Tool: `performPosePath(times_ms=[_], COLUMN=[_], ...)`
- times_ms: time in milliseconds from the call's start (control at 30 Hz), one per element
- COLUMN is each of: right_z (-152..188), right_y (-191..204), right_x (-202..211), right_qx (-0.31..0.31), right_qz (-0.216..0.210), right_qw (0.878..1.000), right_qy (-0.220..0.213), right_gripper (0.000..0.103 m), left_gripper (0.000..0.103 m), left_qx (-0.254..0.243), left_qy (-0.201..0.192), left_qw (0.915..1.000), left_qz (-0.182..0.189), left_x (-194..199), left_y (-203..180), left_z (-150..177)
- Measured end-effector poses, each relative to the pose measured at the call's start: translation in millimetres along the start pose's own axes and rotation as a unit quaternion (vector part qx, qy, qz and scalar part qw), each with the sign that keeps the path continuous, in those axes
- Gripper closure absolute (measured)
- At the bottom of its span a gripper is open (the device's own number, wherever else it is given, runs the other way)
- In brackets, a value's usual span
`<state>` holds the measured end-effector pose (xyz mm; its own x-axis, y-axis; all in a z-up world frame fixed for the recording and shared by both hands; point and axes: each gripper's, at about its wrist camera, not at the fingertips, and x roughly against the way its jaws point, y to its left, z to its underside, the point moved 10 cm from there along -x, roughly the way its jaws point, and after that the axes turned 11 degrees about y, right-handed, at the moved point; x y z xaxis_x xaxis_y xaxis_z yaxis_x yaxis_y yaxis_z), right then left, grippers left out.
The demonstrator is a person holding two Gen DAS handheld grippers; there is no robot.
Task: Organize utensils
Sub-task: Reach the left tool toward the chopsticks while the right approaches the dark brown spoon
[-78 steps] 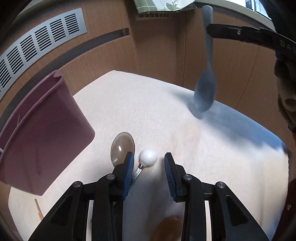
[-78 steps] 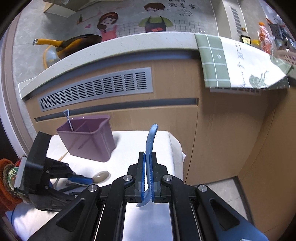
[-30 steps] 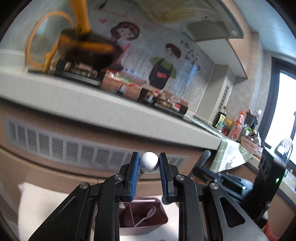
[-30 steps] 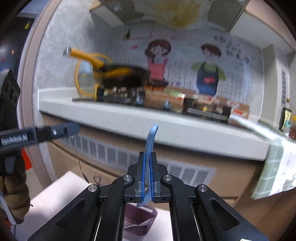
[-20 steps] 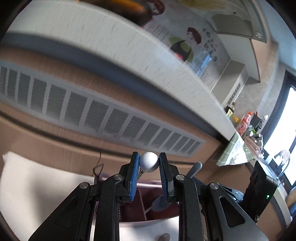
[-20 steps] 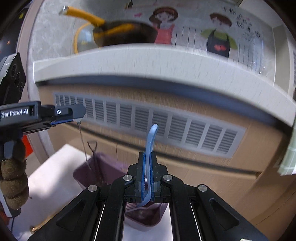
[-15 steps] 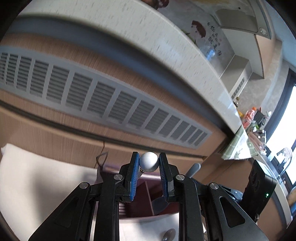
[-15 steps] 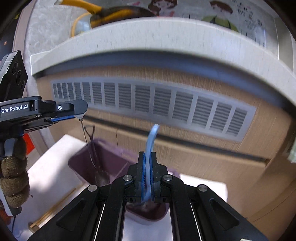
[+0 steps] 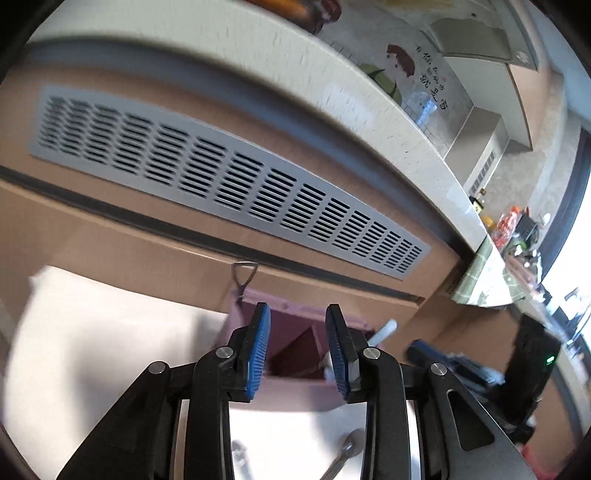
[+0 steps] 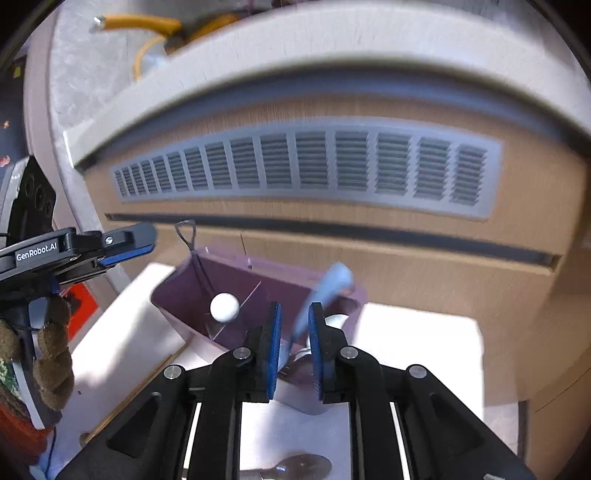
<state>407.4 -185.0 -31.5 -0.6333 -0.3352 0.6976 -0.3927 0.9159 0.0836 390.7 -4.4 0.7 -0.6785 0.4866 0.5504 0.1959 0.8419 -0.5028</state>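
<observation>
Right wrist | purple caddy [image 10: 207, 291]: white-ball utensil [image 10: 224, 306], blue spoon [image 10: 325, 291] | both tongs spread, empty

I see a grey slotted vent panel [image 9: 229, 192] set in the wooden cabinet front [image 10: 424, 258] under a pale speckled countertop [image 9: 258, 62]. A yellow-handled pan [image 10: 147, 22] sits up top, blurred.

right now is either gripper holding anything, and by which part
Nothing. The left gripper is open and empty; the right gripper is open, the blue spoon loose between its jaws.
</observation>
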Motion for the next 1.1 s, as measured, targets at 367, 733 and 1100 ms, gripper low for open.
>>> performPosePath(times_ms=[367,733,1100], right_z=[97.8,173.9,135.2], right_y=[5.6,14.1,30.0], right_x=[14.5,-3.5,-54.6], right_qx=[0.008,-0.065,-0.104], right_qz=[-0.016,-0.063,-0.029], right_qw=[0.996,0.981,0.980], right_qy=[0.093,0.169,0.167], right_gripper=[0.083,0.083,0.069], left_gripper=[0.069,0.069,0.069], left_qx=[-0.016,-0.022,-0.012], left_qy=[0.107,0.150,0.168], left_qw=[0.9905,0.9839,0.9815], left_qz=[-0.085,-0.095,-0.090], left_x=[24.4,41.1,28.4], left_y=[27.6,27.3,30.8], left_z=[129.2,186.7,193.2])
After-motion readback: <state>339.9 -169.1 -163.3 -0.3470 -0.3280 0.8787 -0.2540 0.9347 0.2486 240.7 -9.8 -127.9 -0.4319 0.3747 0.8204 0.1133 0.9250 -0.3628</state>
